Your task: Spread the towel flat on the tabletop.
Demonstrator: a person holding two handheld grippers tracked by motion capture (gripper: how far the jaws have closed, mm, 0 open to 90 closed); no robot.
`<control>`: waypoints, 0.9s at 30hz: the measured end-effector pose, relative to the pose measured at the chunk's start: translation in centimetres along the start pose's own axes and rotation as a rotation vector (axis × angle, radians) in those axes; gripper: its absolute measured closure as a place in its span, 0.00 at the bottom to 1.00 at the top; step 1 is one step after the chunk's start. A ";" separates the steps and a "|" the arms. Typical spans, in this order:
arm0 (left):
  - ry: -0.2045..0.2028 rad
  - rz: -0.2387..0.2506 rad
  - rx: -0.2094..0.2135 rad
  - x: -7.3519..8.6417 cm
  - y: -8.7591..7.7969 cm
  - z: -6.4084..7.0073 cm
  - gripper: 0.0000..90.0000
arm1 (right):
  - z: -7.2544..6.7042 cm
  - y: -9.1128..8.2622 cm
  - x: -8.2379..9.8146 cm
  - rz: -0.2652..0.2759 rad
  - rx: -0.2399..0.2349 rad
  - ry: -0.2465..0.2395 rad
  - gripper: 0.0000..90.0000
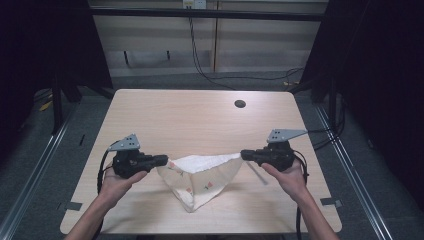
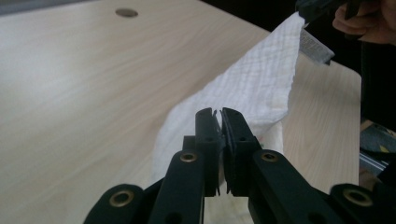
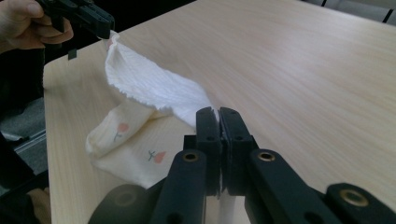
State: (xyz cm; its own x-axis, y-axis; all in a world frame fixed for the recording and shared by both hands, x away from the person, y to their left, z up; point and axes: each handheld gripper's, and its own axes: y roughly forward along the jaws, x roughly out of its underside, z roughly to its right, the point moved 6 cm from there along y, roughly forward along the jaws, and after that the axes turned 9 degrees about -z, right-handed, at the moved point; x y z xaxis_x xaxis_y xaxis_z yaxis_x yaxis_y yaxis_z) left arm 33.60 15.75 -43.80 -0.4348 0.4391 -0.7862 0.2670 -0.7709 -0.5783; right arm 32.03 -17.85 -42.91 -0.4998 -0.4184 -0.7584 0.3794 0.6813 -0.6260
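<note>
Both grippers pinch opposite corners of one cloth (image 1: 202, 177) and hold it stretched above the near half of the desk (image 1: 200, 115). The left gripper (image 1: 165, 160) has its jaws clamped tight on the cloth's left corner; in the left gripper view the jaws press together with white fabric (image 2: 252, 88) trapped between them. The right gripper (image 1: 244, 154) is likewise closed on the right corner, and in the right gripper view the cloth (image 3: 149, 88) runs straight out of its shut jaws toward the other gripper (image 3: 100, 21).

Held this way, the top edge runs taut between the two grips while the rest hangs down in a point that touches the desk near the front edge, about midway between the hands. The white inner face shows along the top; the cream outer face with small pink flowers hangs below. A tag (image 2: 315, 46) dangles at the right corner.

Gripping two corners and keeping them apart looks meant to let the fabric's own weight pull it open, so folds drop out before it is laid flat or folded. The hanging part is doubled over, so it is probably not yet fully spread. The far half of the desk, with its round hole (image 1: 240, 104), gives room to lay it out
</note>
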 end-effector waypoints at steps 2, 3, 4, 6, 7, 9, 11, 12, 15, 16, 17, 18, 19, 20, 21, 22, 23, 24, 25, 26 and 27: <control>0.000 0.002 0.000 -0.6 -0.3 -0.1 0.96 | 0.1 -0.5 -0.5 0.007 -0.005 0.008 0.98; -0.005 0.006 0.011 -0.8 -0.5 -0.1 0.96 | 0.2 -0.8 -0.6 0.008 -0.003 0.007 0.98; -0.015 0.009 0.017 -1.0 -0.7 -0.1 0.96 | 0.1 -1.1 -0.8 0.005 0.001 0.008 0.98; -0.001 0.011 -0.009 -1.5 -1.1 -0.1 0.96 | 0.0 -1.5 -1.1 -0.002 0.009 0.001 0.98; -0.001 0.024 -0.008 -1.8 -1.3 -0.1 0.96 | -0.1 -1.6 -1.3 -0.005 0.010 0.003 0.98; 0.005 0.045 -0.005 -2.5 -1.8 0.2 0.96 | -0.1 -2.2 -1.7 -0.002 0.015 0.006 0.98; 0.016 0.043 -0.006 -3.0 -2.0 0.4 0.96 | 0.0 -2.9 -2.1 0.015 0.019 0.011 0.98; 0.022 0.040 -0.018 -3.2 -2.1 0.4 0.96 | 0.0 -3.4 -2.4 0.025 0.024 0.013 0.98; 0.033 0.058 -0.019 -3.8 -2.5 0.7 0.96 | -0.2 -4.9 -3.3 0.061 0.034 0.006 0.98; 0.031 0.073 -0.013 -4.0 -2.6 0.8 0.96 | -0.3 -5.3 -3.6 0.074 0.033 0.003 0.98; 0.030 0.084 0.007 -4.1 -2.8 0.9 0.96 | -0.3 -5.7 -3.9 0.083 0.045 0.003 0.98; 0.032 0.084 0.011 -4.2 -2.7 1.0 0.96 | -0.3 -6.0 -4.3 0.086 0.049 0.001 0.98; 0.043 0.074 -0.007 -4.2 -2.8 1.1 0.96 | -0.4 -6.2 -4.6 0.082 0.052 -0.005 0.98; 0.040 0.083 -0.007 -4.3 -2.8 1.1 0.96 | -0.5 -6.4 -4.8 0.076 0.058 -0.013 0.98; 0.035 0.092 0.000 -4.4 -3.0 1.1 0.96 | -0.7 -6.6 -5.1 0.077 0.060 -0.018 0.98; 0.037 0.090 -0.004 -4.4 -3.2 1.1 0.96 | -0.9 -6.7 -5.3 0.079 0.062 -0.023 0.98; 0.041 0.089 -0.009 -4.5 -3.4 1.2 0.96 | -1.1 -7.0 -5.5 0.082 0.065 -0.027 0.98; 0.052 0.088 -0.008 -4.5 -3.7 1.3 0.96 | -1.4 -7.3 -5.7 0.093 0.058 -0.034 0.98; 0.057 0.089 -0.007 -4.6 -4.0 1.5 0.96 | -1.7 -7.5 -5.8 0.100 0.050 -0.039 0.98; 0.061 0.098 -0.003 -4.8 -4.3 1.8 0.96 | -2.0 -7.9 -5.9 0.103 0.052 -0.048 0.98; 0.068 0.106 0.000 -5.0 -4.7 2.0 0.96 | -2.4 -8.2 -6.1 0.113 0.051 -0.057 0.98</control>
State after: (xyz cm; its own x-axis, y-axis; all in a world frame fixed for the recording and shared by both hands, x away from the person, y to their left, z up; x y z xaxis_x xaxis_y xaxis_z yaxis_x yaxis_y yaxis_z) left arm 32.79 16.23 -36.71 -0.3448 0.3855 -0.8558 0.3085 -0.8146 -0.4912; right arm 30.05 -19.46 -32.71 -0.4076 -0.3753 -0.8324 0.4707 0.6948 -0.5438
